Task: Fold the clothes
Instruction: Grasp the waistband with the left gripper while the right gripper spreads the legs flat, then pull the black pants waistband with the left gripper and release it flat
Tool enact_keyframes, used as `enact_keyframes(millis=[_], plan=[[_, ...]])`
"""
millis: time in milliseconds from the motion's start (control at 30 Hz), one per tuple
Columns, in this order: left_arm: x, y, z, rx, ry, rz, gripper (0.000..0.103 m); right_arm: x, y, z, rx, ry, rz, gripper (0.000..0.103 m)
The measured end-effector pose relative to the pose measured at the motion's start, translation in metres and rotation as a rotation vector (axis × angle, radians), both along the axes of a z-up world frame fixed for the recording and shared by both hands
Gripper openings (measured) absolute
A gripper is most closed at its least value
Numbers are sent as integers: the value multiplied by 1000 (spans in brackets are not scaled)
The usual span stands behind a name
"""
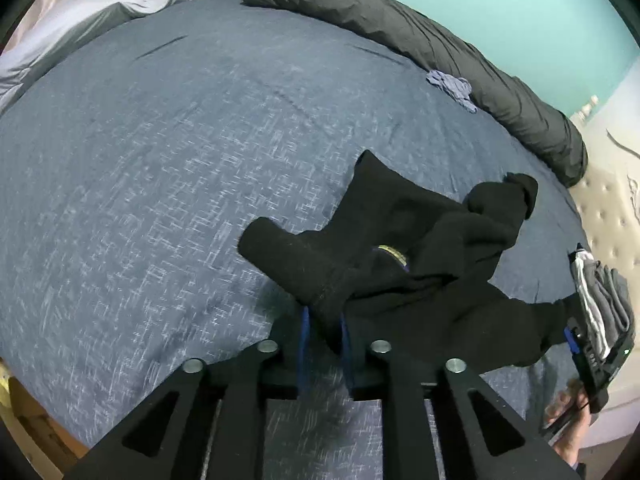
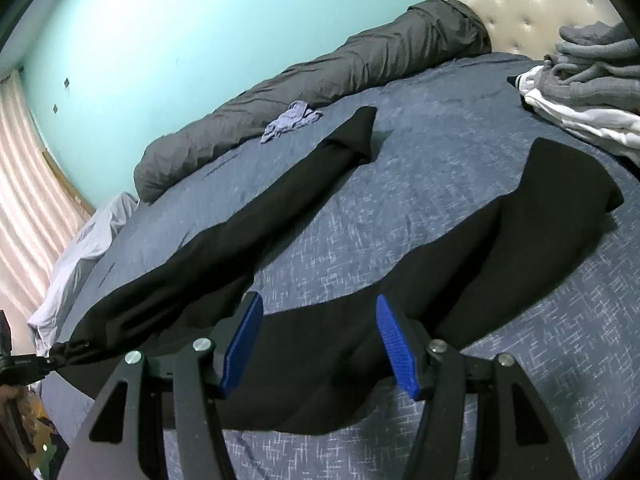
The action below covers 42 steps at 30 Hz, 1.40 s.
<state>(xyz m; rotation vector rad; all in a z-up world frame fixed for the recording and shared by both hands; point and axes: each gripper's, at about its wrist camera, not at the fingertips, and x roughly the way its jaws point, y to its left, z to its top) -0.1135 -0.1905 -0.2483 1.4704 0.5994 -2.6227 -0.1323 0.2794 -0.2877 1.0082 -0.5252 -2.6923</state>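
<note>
**Black pants spread out, one corner pinched**

The big blue bed cover (image 2: 420, 208) lies under both grippers. On it, just ahead of the right gripper (image 2: 320, 344), lie the black pants (image 2: 304, 344), with one leg going far off to its left and one to its right. The right gripper's blue pads stand wide apart over the cloth and hold nothing.

The left gripper (image 1: 325, 322) has black cloth bunched between its pads, which are close together. I cannot tell if they press it.

If that pinch lets go too soon, the cloth could flop back in a lump and the fold would be messy.

No boxes or baskets show. A stack of folded clothes (image 2: 592, 80) sits far ahead of the right gripper, to its right.
</note>
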Motion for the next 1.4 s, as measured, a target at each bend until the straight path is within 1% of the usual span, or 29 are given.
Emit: enact_keyframes(millis=[33, 133, 167, 200, 233, 333, 500, 600, 767, 833, 900, 1067, 1167, 1300, 1333, 1400], plan=[[3, -1, 6, -15, 12, 9, 30, -1, -3, -1, 6, 1, 9, 60], [11, -14, 29, -62, 84, 95, 31, -6, -7, -3, 5, 3, 26, 60], [11, -18, 34, -63, 101, 112, 32, -8, -8, -3, 4, 4, 27, 60], [8, -21, 38, -54, 114, 120, 35, -10, -8, -3, 1, 4, 28, 60], [2, -22, 38, -53, 111, 110, 41, -12, -8, -3, -2, 5, 30, 60], [-25, -15, 29, -67, 83, 43, 42, -20, -9, -3, -6, 10, 31, 60], [-85, -2, -3, -30, 30, -23, 43, -29, -13, -8, -2, 7, 40, 60], [-119, 14, -19, -47, 13, -80, 44, -34, -12, -11, 4, 2, 42, 60], [-164, 26, -40, -43, -4, -120, 53, -42, -10, -15, 7, -6, 40, 60], [-178, 25, -49, -40, -17, -120, 53, -45, -9, -17, 10, -10, 43, 60], [-184, 22, -54, -19, -19, -125, 54, -47, -9, -19, 10, -15, 47, 60], [-191, 24, -58, -6, -12, -159, 54, -53, -13, -22, 15, -25, 65, 60], [-190, 23, -57, 32, -6, -183, 54, -55, -16, -25, 19, -35, 77, 60], [-186, 30, -51, 48, 10, -225, 54, -55, -18, -26, 22, -37, 80, 60], [-186, 33, -50, 48, 10, -241, 52, -54, -18, -26, 22, -36, 81, 60], [-185, 39, -49, 50, 12, -271, 39, -53, -18, -26, 22, -36, 81, 60]])
